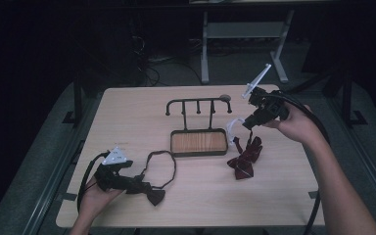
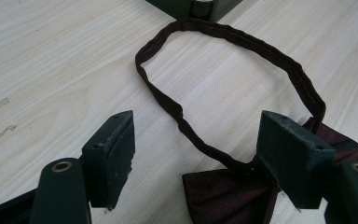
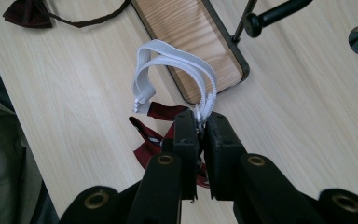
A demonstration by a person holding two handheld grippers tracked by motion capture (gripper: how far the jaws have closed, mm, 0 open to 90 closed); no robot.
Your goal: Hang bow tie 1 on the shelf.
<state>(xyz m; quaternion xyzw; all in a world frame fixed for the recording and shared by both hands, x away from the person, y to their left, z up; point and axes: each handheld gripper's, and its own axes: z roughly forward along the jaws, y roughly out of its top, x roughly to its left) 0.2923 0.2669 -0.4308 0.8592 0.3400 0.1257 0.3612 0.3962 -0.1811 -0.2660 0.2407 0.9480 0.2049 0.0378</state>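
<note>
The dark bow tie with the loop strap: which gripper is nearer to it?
Left. The left gripper is open around the dark bow tie; the right gripper holds a white strap across the table.

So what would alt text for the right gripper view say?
The right gripper has its black fingers shut on a white elastic strap, lifting a dark red bow tie above a light wooden table beside a wood-based hook rack.

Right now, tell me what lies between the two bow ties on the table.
In the high view, bare tabletop separates the dark bow tie from the red patterned bow tie. The stand's wooden tray sits just behind that stretch, not in it.
</note>
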